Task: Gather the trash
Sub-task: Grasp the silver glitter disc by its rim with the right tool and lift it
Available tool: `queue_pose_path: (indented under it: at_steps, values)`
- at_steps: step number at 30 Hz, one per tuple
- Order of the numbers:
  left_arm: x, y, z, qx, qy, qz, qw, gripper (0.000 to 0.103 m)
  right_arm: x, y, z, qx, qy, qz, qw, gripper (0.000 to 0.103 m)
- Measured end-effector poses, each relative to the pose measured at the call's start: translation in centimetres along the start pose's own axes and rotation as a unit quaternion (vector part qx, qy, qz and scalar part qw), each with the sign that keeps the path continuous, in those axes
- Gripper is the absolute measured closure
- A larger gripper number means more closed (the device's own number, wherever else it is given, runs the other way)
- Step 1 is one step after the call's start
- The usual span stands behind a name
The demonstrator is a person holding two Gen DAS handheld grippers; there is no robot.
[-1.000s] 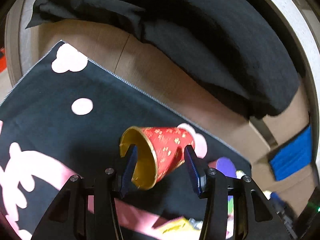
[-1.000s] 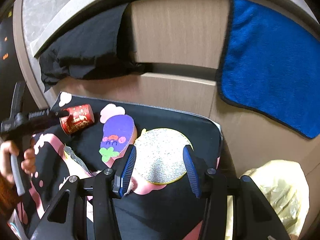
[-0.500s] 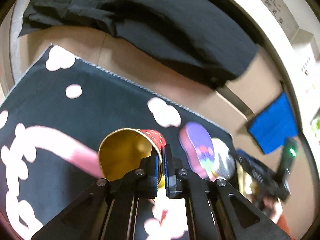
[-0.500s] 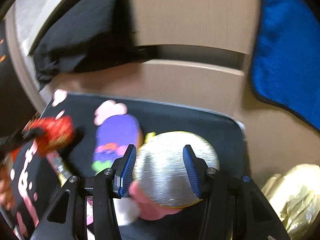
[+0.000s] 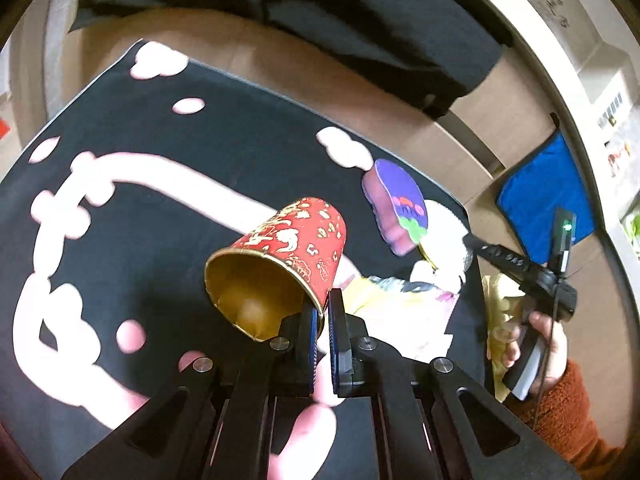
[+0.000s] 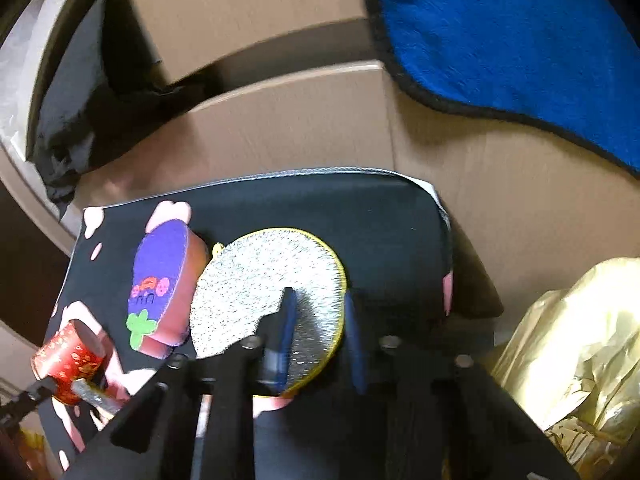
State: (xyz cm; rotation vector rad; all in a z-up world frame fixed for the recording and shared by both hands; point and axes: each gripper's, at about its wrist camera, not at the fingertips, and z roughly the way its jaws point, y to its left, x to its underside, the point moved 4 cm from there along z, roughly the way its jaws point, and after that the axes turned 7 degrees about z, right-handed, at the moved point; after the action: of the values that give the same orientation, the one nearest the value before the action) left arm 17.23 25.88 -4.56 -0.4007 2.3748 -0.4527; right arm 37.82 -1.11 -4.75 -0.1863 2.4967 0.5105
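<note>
Trash lies scattered on a big black mat (image 5: 168, 152) with pink cloud shapes, spread over a brown surface; behind it hang a dark cloth (image 5: 320, 20) and a blue towel (image 6: 520, 32). At the mat's right end sits a crumpled yellow bag (image 6: 580, 340), which I judge to be where the rubbish goes.

On the mat itself, a purple-topped pink sponge (image 6: 164, 280) lies just beside a round glittery silver disc (image 6: 260, 280) with a yellow rim; the two look to be touching at their edges. Some crumpled yellow-and-white wrappers (image 5: 404, 300) lie near them.

The right gripper (image 6: 316, 336) is down over the disc, and its jaws are closing across the disc's near edge; the blurred blue pads bracket that edge, so the grip seems just made or about to be.

The left gripper (image 5: 323, 332) has its fingers together, pinched on the rim of a red paper cup (image 5: 296, 256) with gold print, which hangs clear of the mat, mouth toward the camera.

So both hands are at the pick-up step, the left done and the right finishing. Next, I judge, each load needs carrying across to the yellow bag. The cup, held by a thin rim, could swing or slip, and the flat disc may slide out if the pinch is shallow.
</note>
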Motion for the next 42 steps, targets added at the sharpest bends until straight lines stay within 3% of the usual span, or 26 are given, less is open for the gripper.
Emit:
queue_pose_path:
  at_steps: [12,17,21,25,29,34,42]
  values:
    - [2.1,1.7,-3.4,-0.019,-0.020,-0.002,0.9996,0.098,1.1,10.5,-7.1,-0.078,-0.041,-0.110,0.990,0.093]
    - [2.8,1.7,-3.4,-0.021,-0.012,-0.003,0.9997,0.098,2.5,13.3,-5.0,-0.034,-0.022,-0.154,0.987,0.090]
    - [3.1,1.7,-3.2,-0.017,-0.007,0.001,0.9998,0.098,2.5,12.3,-2.9,-0.004,-0.017,-0.136,0.990,0.089]
    - [2.9,1.8,-2.7,-0.011,-0.002,-0.006,0.9999,0.097,1.4,9.5,-3.0,-0.014,-0.020,-0.098,0.995,0.071]
    - [2.7,1.7,-2.5,-0.006,-0.005,-0.011,0.9999,0.097,1.0,6.0,-3.3,0.009,-0.029,-0.080,0.996,0.071]
    - [2.6,1.8,-2.8,-0.011,-0.009,-0.016,0.9998,0.096,1.3,1.8,-1.6,0.017,-0.009,-0.032,0.999,0.071]
    - [2.5,2.4,-3.8,-0.028,-0.014,-0.023,0.9993,0.096,1.7,1.3,0.8,-0.004,-0.005,-0.018,1.000,0.069]
